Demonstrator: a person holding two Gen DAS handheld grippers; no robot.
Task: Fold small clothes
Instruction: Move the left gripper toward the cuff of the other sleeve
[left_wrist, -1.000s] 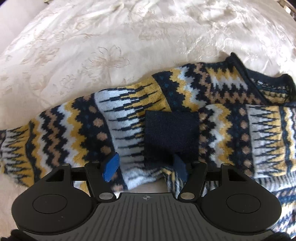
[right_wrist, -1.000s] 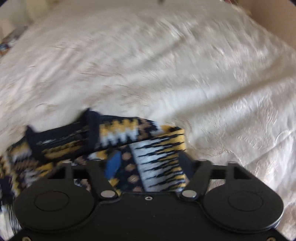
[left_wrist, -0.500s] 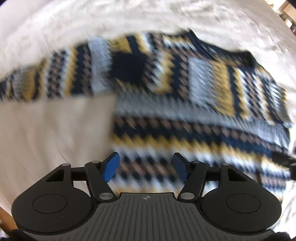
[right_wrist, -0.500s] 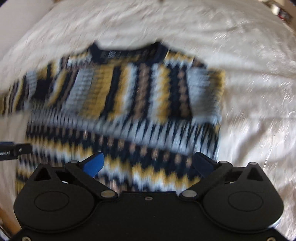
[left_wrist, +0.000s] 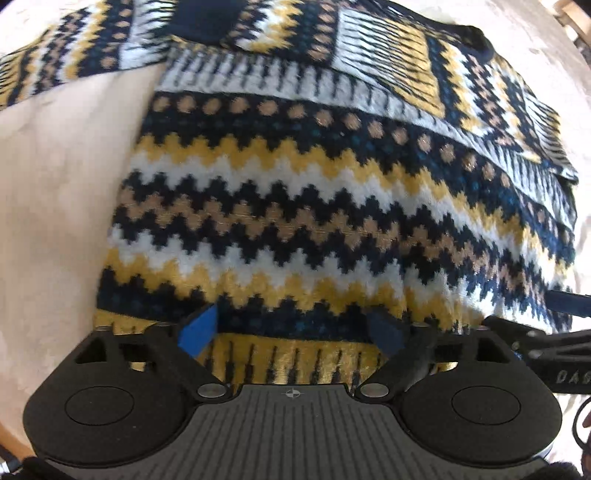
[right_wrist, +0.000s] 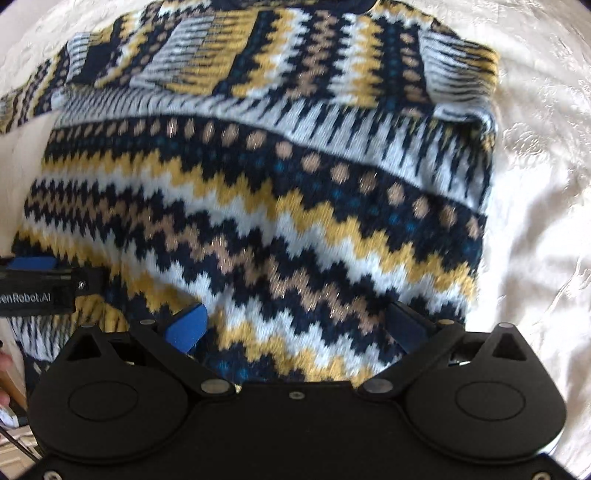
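Covering most of both wrist views, a cream bedspread with a raised floral weave (right_wrist: 535, 155) forms the work surface. On it lies the task's garment, a small knitted sweater in navy, mustard, white and tan zigzag bands (right_wrist: 258, 206), spread flat with its neckline at the far side and its hem band nearest the cameras. Both sleeves look folded in across the chest: the one on the right of the right wrist view (right_wrist: 458, 74) lies over the upper body, while the other, ending in a navy cuff (left_wrist: 207, 18), crosses from the opposite side.

Left gripper (left_wrist: 291, 328): black frame, blue pads, jaws opening wide over the hem near one lower corner. No cloth is pinched between them. Right gripper (right_wrist: 299, 325): jaws spread fully, hovering over the hem toward the other side, nothing clamped.

Judgement: sleeves are done; the step in hand is taking the hem to fold the bottom up toward the neckline.

To do it well:
- set each tool near its own hem corner, evenly spaced;
- drop low enough that one pad slides under both knit layers, front and back together;
- close firmly, since thick knit slips;
- lift both sides level and carry them together so the sleeves stay put.

Risk: catching only the top layer.
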